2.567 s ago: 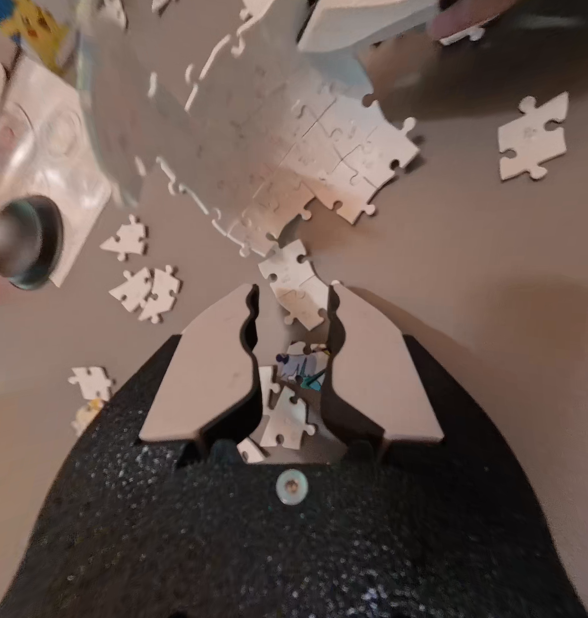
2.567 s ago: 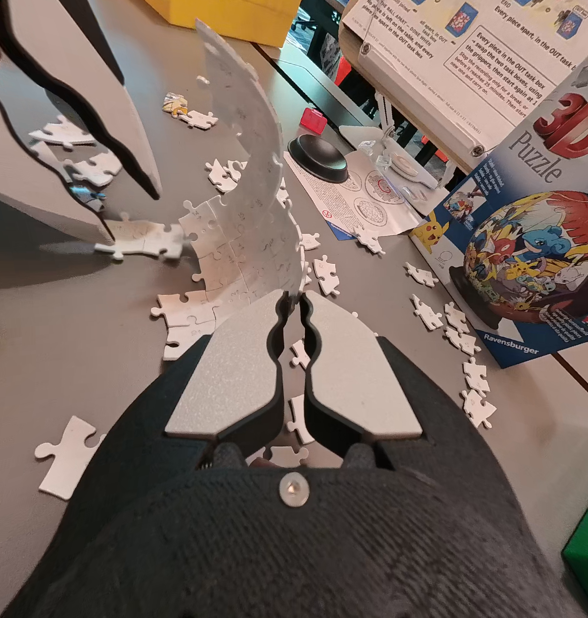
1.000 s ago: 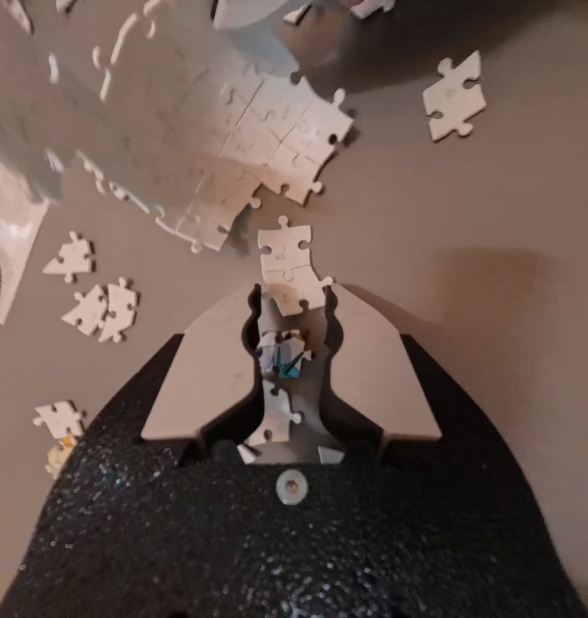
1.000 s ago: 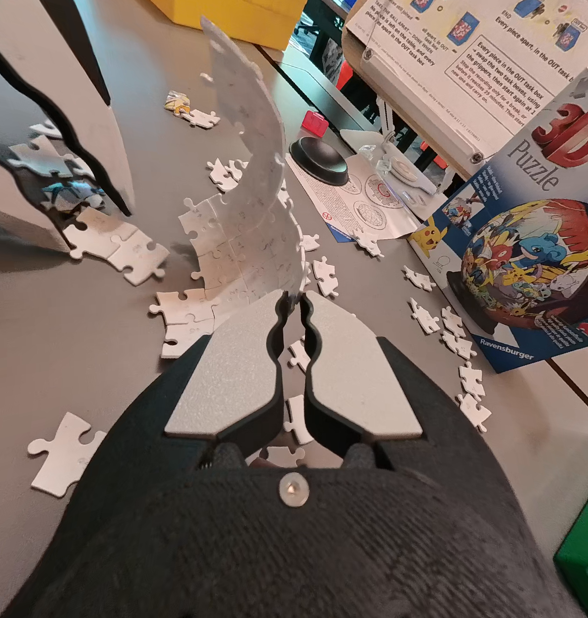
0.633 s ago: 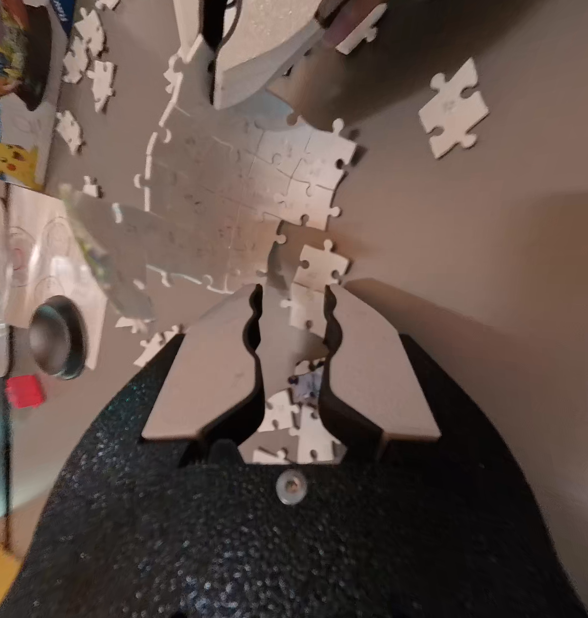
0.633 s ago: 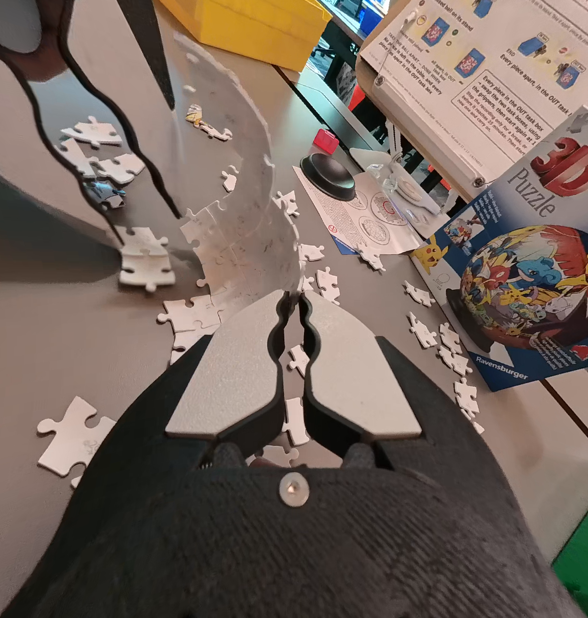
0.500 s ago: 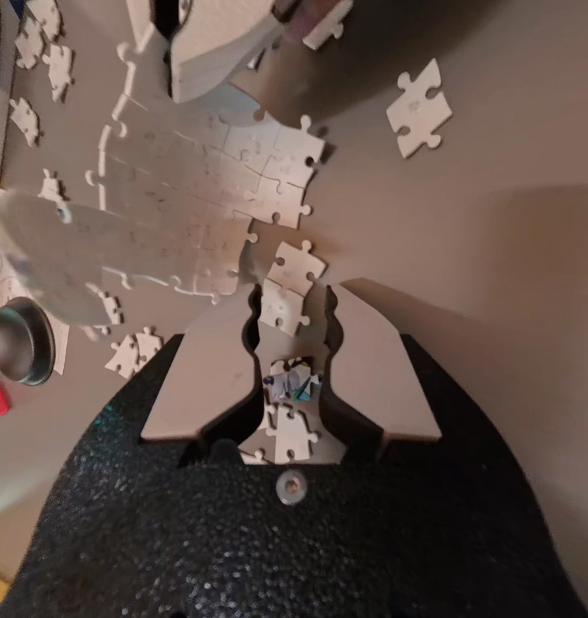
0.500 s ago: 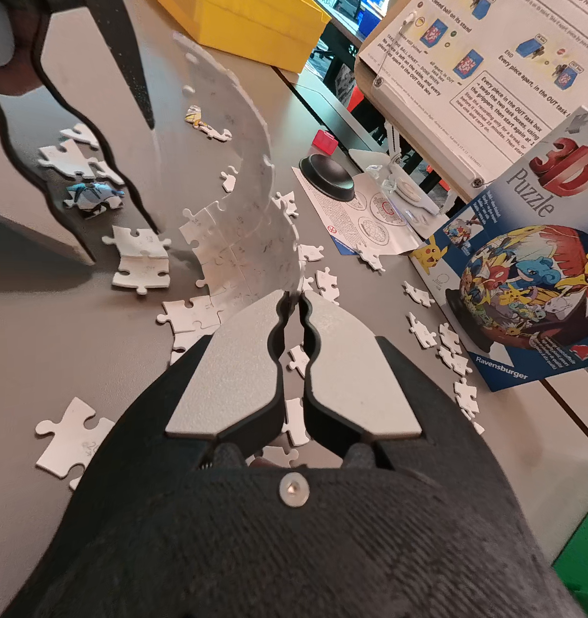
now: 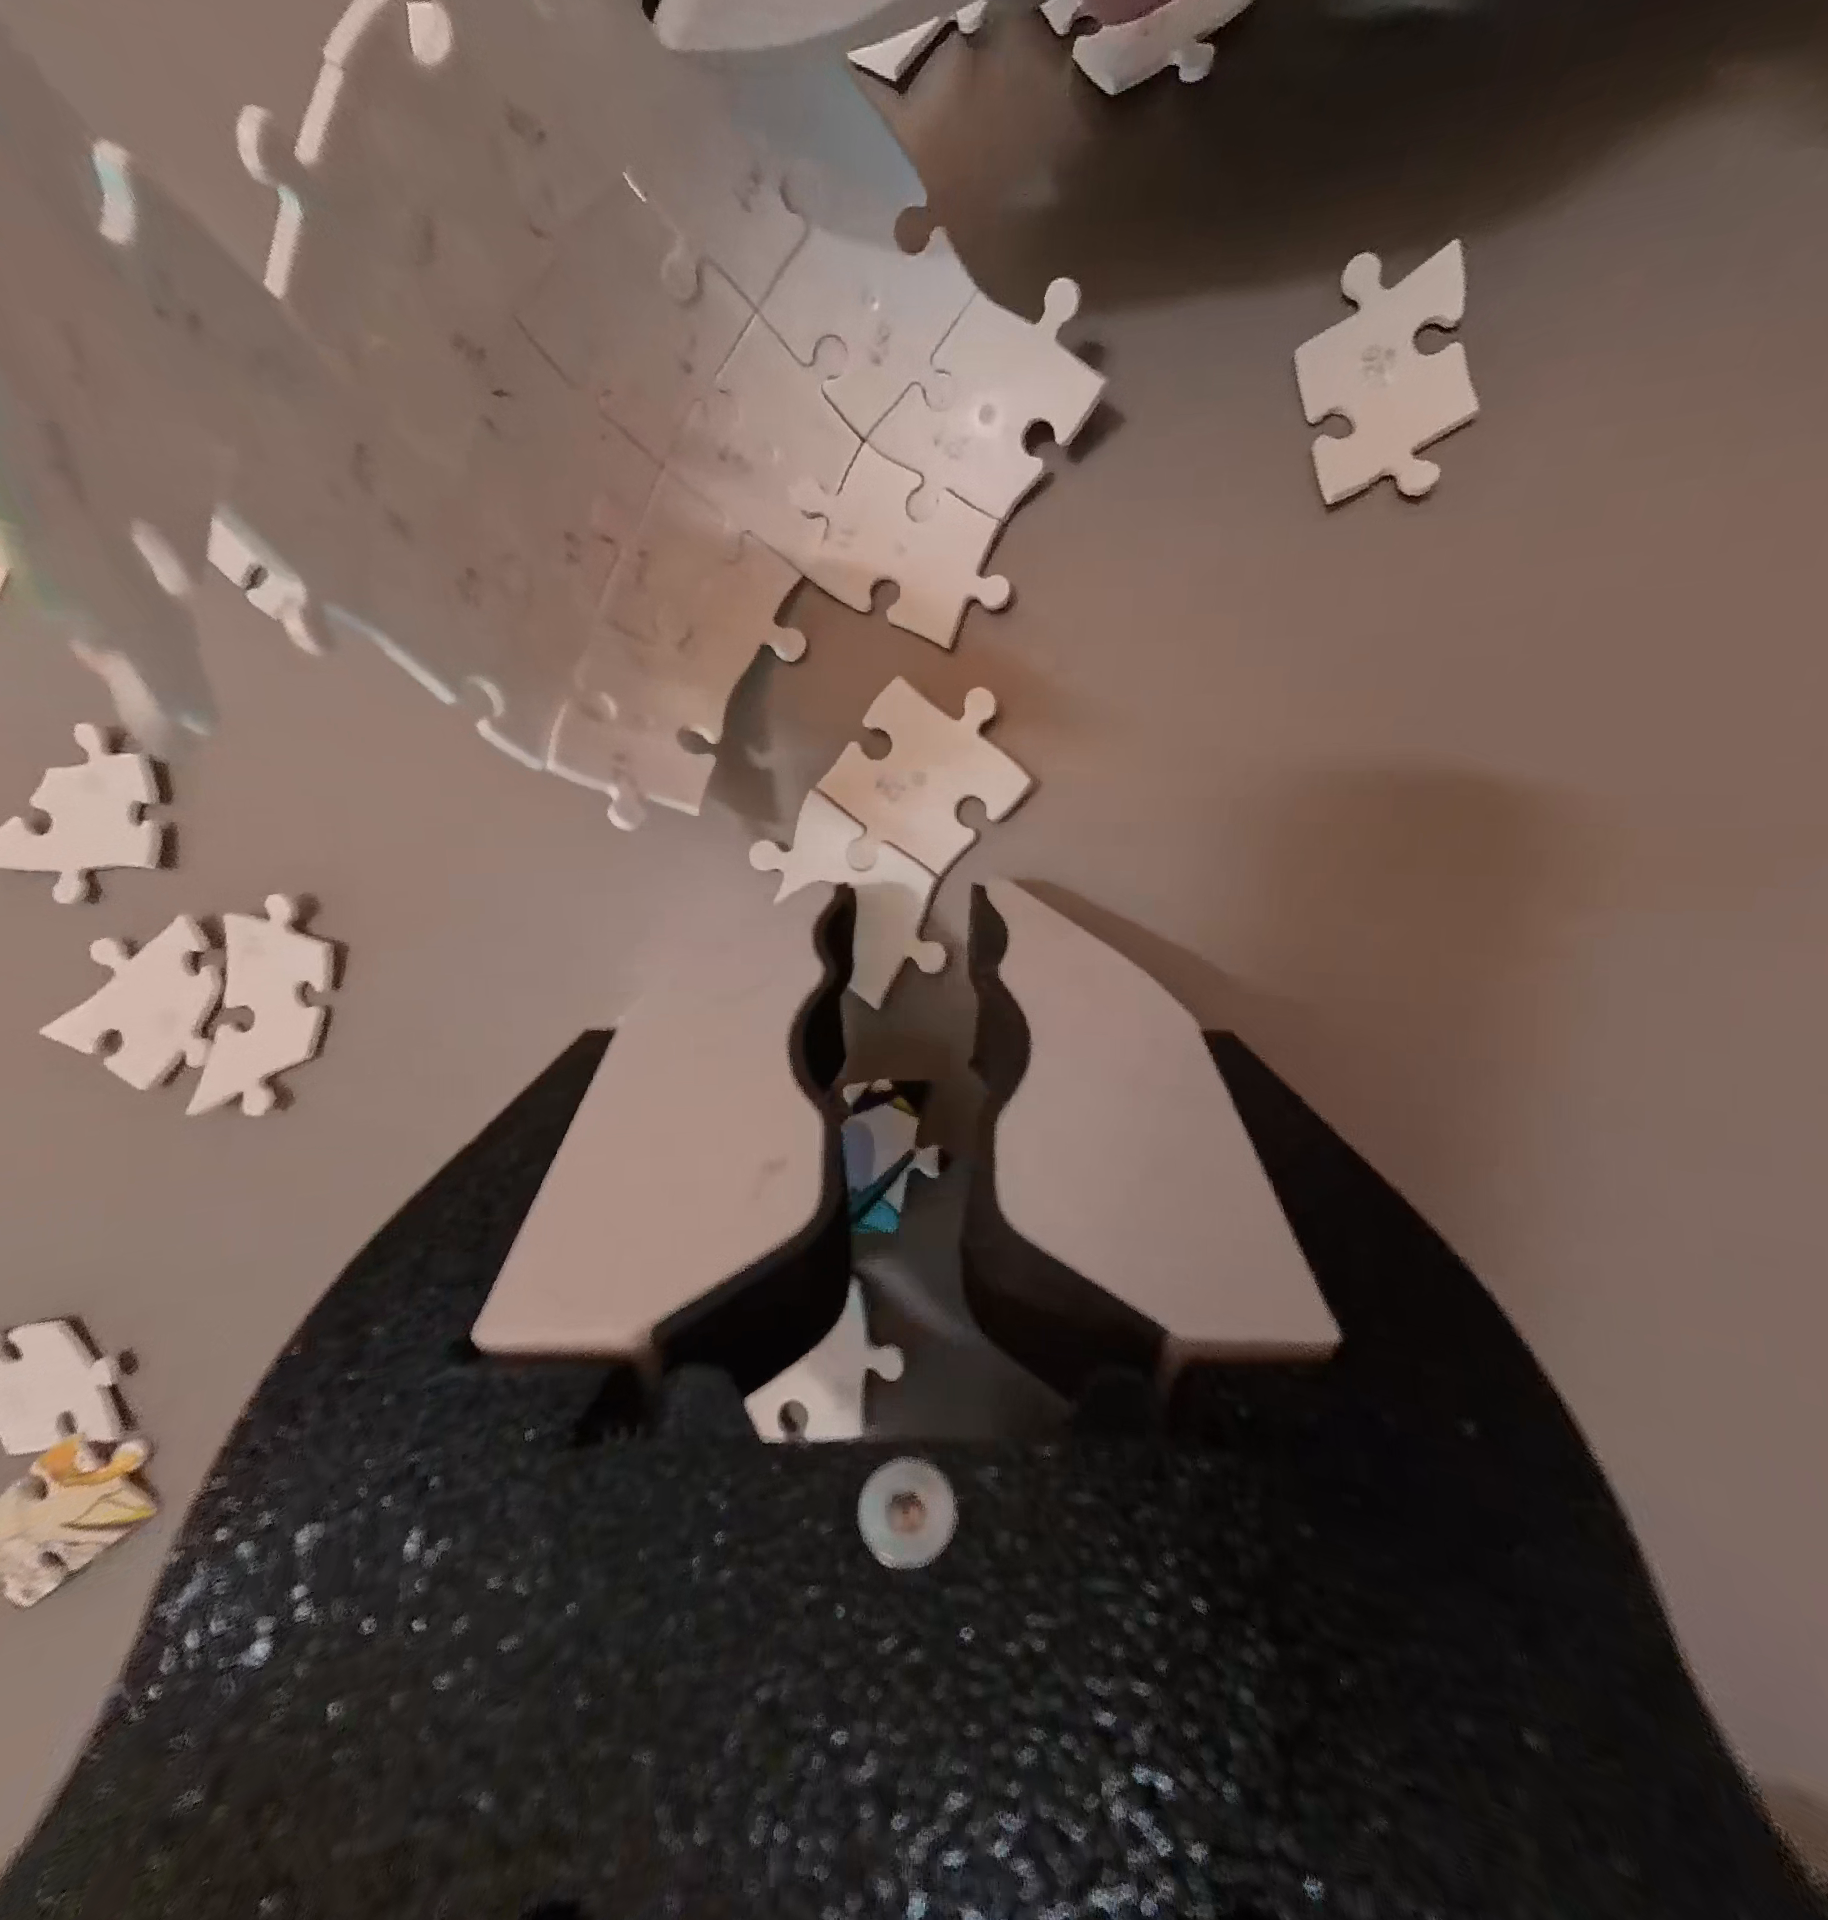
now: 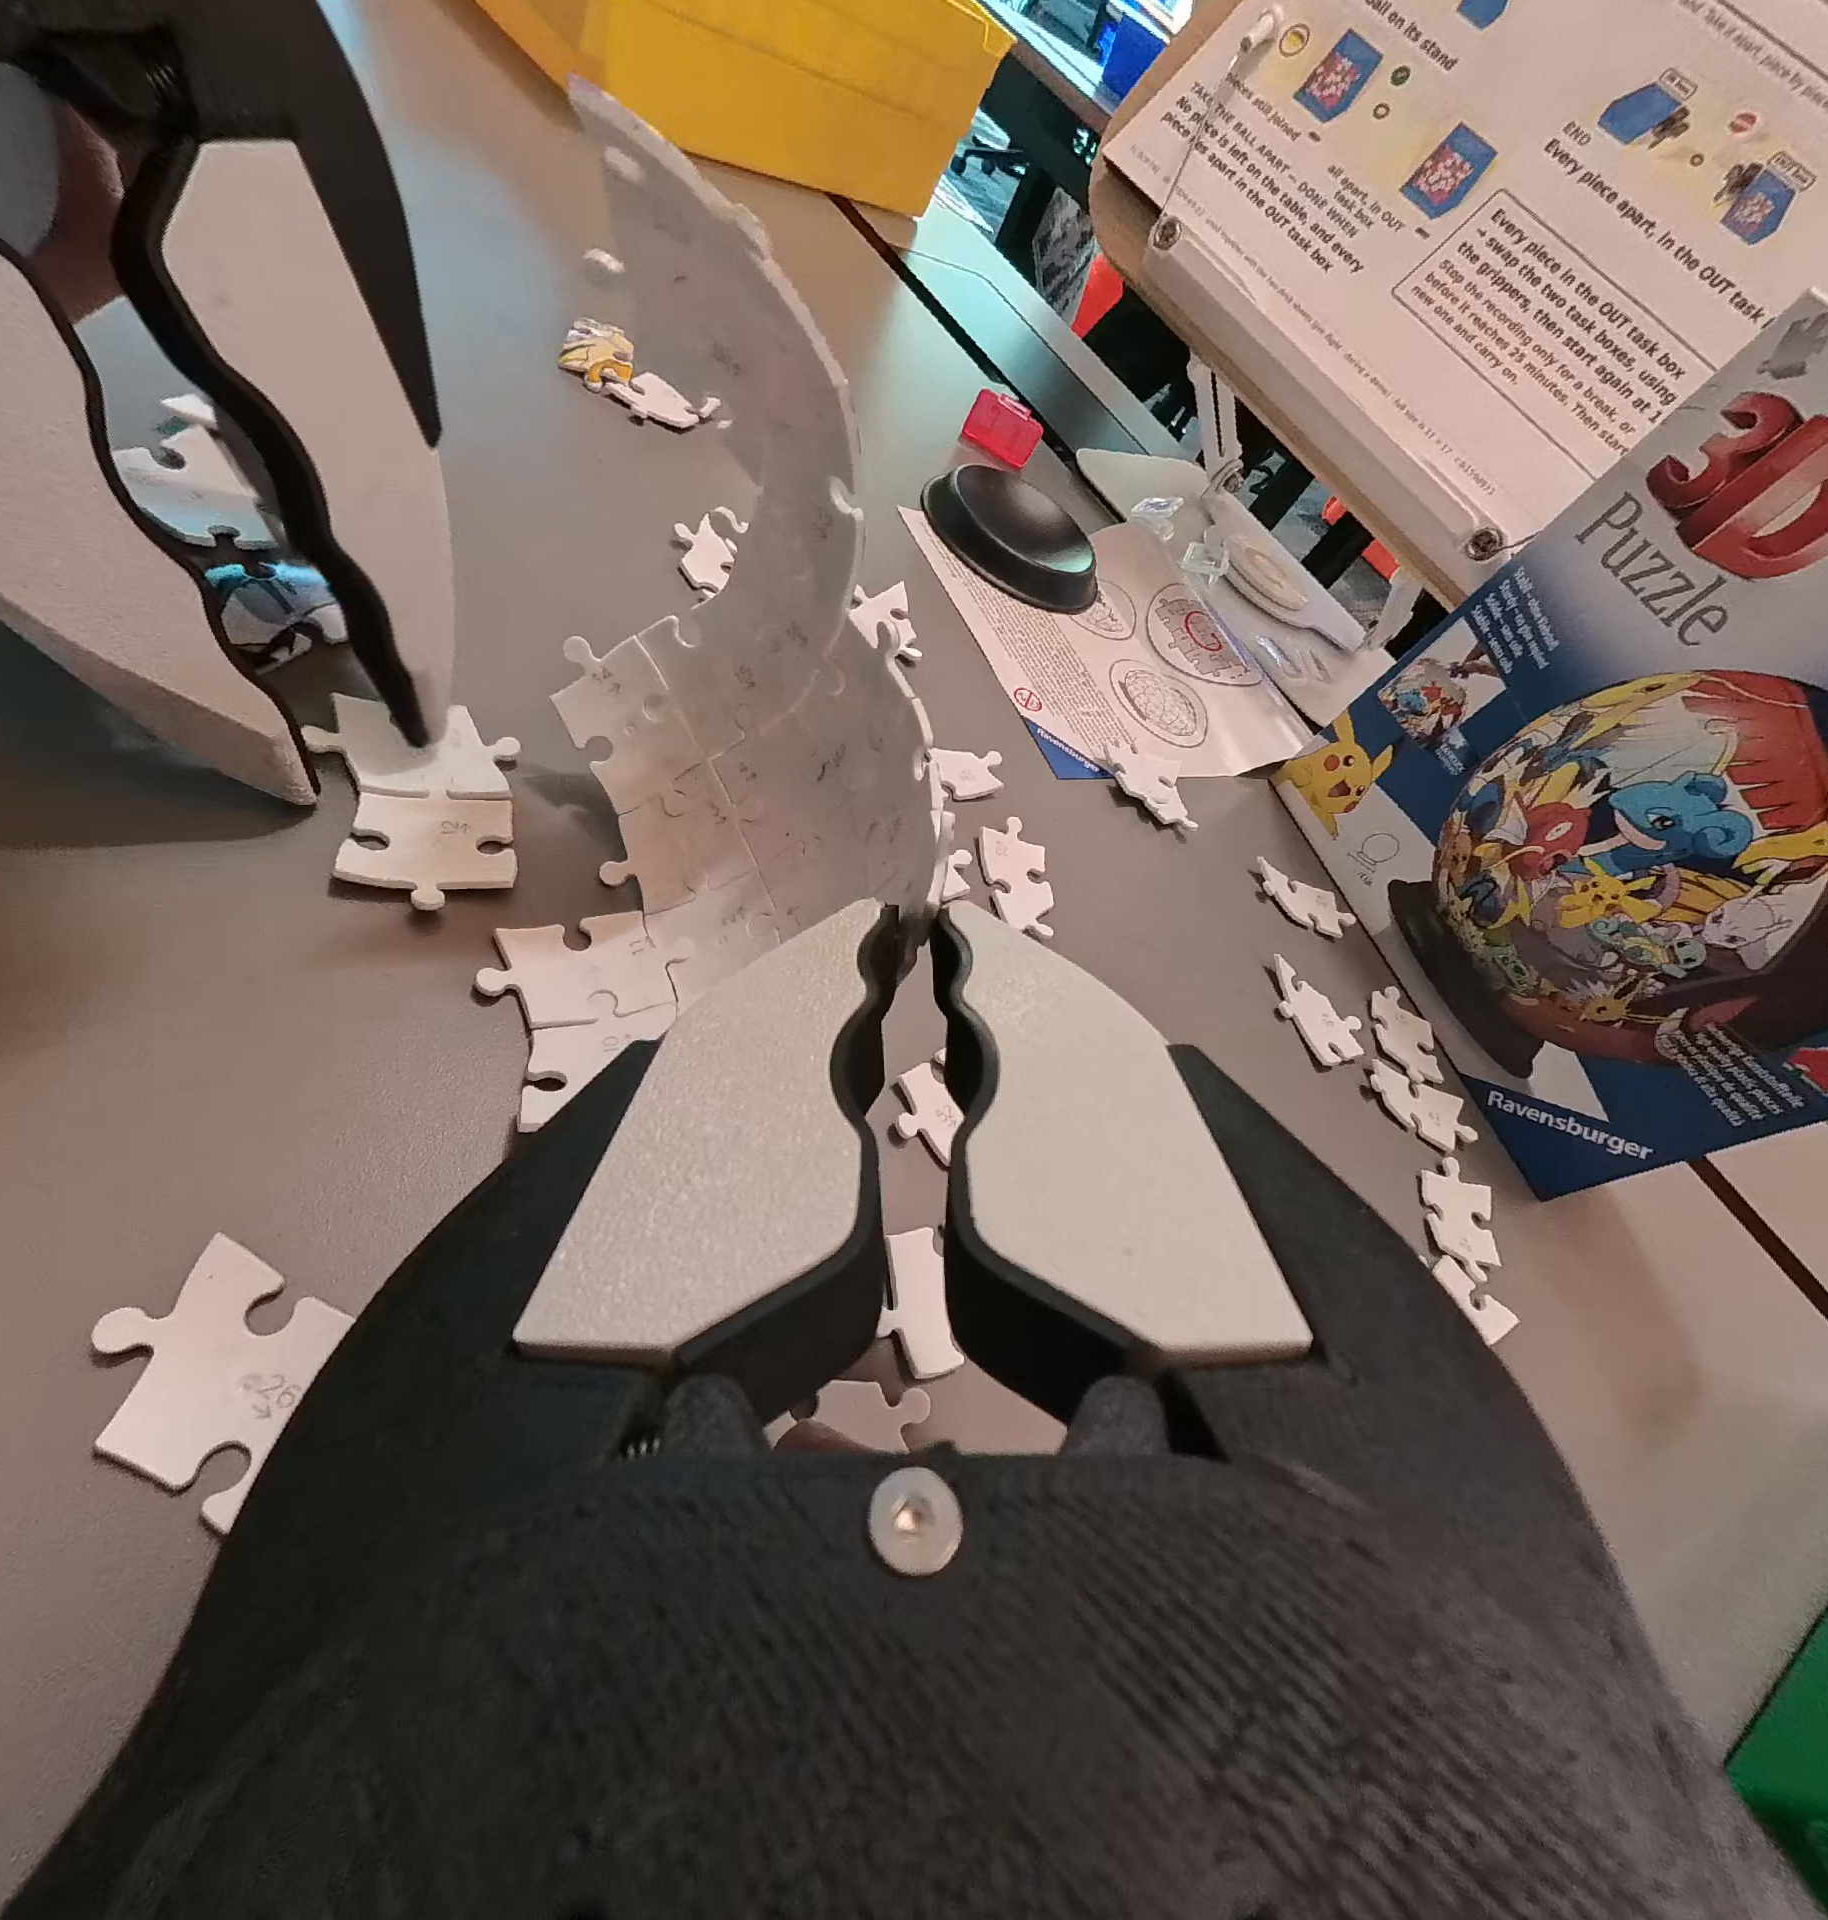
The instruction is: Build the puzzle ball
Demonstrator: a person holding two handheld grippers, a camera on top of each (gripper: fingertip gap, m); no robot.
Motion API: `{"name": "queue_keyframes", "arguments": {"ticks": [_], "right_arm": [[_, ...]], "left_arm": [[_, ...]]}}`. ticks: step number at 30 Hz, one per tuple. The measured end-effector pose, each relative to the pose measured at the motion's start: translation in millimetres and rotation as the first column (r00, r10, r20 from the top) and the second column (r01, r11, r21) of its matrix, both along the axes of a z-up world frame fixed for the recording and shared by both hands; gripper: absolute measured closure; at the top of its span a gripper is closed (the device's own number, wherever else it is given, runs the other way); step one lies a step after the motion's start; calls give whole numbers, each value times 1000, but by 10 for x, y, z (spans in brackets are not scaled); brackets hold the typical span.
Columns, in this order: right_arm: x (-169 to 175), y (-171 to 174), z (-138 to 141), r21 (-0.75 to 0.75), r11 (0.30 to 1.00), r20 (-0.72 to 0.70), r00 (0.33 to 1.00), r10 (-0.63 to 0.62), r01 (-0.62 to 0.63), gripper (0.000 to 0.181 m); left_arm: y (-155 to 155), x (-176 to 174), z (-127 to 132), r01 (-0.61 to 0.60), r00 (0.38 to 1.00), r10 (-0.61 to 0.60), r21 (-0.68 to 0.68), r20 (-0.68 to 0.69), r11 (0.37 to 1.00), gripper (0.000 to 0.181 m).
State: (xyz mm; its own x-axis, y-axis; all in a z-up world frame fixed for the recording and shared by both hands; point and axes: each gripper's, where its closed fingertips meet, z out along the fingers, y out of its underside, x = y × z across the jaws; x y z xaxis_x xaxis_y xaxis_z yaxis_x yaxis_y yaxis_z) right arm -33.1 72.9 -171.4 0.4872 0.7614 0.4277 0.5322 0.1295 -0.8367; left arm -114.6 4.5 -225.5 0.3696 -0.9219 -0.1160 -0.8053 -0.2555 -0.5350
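Puzzle ball shell (image 10: 785, 665), a curved sheet of joined white pieces, stands on edge on the grey worktop (image 10: 214, 1039), its lower rim pinched between the nearly closed jaws of the right gripper (image 10: 912, 925). Only part of the sphere is built; many loose pieces (image 10: 1409, 1081) lie scattered toward the puzzle box (image 10: 1658, 862) and the black stand (image 10: 1009, 535).

The left gripper (image 9: 908, 904) has its jaws open a moderate way, with the near end of a joined pair of pieces (image 9: 905, 805) lying between the tips. From the right wrist view one tip appears to press down on that pair (image 10: 427, 805), which lies flat just beside the shell. I cannot tell whether the jaws have any real grip on it.

Risks, as I judge them:
- The pair lies flat, so the tips may skid over it and shove it under the shell's edge.
- The joint between the two pieces could pop apart if only one is pressed or lifted.
- The shell is tall, thin and held at a single point; a sideways nudge from the left gripper could flex it and open seams.
- A single piece (image 10: 214, 1371) and other strays nearby could be swept away by either gripper.
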Motion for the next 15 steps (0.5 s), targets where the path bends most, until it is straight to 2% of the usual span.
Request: {"name": "queue_keyframes", "arguments": {"ticks": [8,13,15], "right_arm": [[2,1,-2,-4,1000,-4,1000,-1,1,175],[4,0,-4,-3,1000,-2,1000,-1,1,175],[5,-1,-5,-3,1000,-1,1000,-1,1,175]], "left_arm": [[-25,4,-7,-12,1000,12,-9,15,1000,170],[-42,2,-6,-14,1000,14,-14,8,1000,169],[-39,-1,13,-32,999,32,-9,20,999,163]]}}
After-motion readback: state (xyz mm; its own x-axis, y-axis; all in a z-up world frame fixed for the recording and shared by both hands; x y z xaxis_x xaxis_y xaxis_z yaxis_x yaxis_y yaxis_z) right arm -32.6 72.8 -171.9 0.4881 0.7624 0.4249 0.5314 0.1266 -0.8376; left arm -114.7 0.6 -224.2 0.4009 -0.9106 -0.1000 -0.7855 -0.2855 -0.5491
